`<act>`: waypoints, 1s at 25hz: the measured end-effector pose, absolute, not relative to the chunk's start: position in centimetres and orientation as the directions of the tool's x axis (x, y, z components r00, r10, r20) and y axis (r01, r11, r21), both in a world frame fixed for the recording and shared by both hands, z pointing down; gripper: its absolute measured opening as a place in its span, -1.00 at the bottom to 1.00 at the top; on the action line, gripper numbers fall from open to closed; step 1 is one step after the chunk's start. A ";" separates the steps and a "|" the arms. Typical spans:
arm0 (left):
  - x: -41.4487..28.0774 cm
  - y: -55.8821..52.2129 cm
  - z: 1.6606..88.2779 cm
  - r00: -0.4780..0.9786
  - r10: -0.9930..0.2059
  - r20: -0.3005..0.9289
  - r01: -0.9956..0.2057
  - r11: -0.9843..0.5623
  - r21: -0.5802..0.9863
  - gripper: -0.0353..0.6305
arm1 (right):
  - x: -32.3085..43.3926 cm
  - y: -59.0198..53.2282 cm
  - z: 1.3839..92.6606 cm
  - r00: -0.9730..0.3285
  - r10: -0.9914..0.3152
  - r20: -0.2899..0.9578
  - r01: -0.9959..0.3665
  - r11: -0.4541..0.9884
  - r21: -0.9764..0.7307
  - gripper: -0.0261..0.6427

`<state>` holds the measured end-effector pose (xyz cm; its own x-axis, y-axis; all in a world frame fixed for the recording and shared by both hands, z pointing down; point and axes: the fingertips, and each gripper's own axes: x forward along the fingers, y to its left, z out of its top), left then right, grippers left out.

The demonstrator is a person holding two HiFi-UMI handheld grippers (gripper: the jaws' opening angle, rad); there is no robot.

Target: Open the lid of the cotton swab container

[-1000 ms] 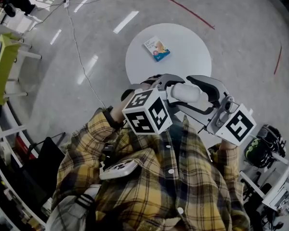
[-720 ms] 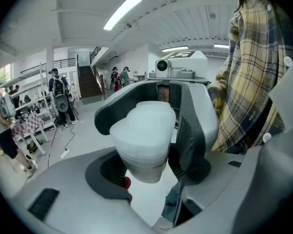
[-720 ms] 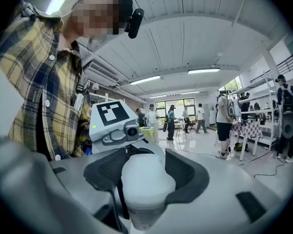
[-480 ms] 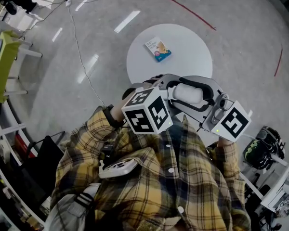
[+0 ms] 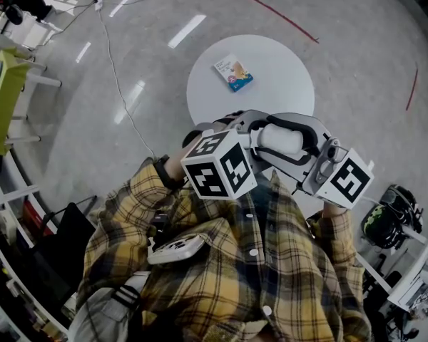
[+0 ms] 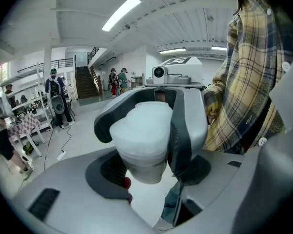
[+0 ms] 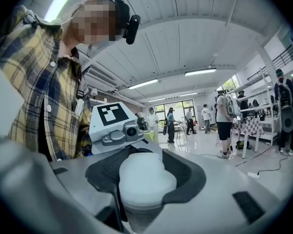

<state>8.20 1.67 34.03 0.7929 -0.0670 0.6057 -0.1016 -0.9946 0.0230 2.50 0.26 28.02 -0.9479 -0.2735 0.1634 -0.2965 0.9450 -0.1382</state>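
A white cotton swab container [image 5: 282,140] is held in the air before the person's chest, between both grippers. My left gripper [image 5: 260,135] is shut on its narrower lower part [image 6: 144,155], its dark pads [image 6: 107,174] pressing both sides. My right gripper [image 5: 296,141] comes from the other side. Its jaws have just been closing, and they now hug the wider lid end [image 7: 146,179], their pads [image 7: 185,172] against it. The left gripper view shows the seam between lid and body on the container [image 6: 144,135].
Beyond the grippers a round white table [image 5: 285,77] carries a small printed packet [image 5: 233,72]. A cable [image 5: 118,84] runs over the grey floor. A yellow-green stand [image 5: 0,98] and shelves line the left edge. People stand far off in the hall.
The right gripper's jaws have drawn in around the container's lid end, and its marker cube has shifted slightly left. The left gripper and container have stayed in place.
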 end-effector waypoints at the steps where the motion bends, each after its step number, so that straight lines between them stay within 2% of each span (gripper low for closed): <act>1: 8.2 1.6 34.0 0.794 -0.063 0.605 -0.100 -0.995 0.027 -0.11 | 2.5 0.2 28.0 -0.950 -0.268 0.159 -0.291 0.946 -0.145 -0.25; 25: 8.3 1.9 34.3 0.806 -0.034 0.591 -0.097 -0.993 0.075 -0.12 | 2.3 0.2 28.4 -0.969 -0.164 0.182 -0.203 0.955 -0.217 -0.25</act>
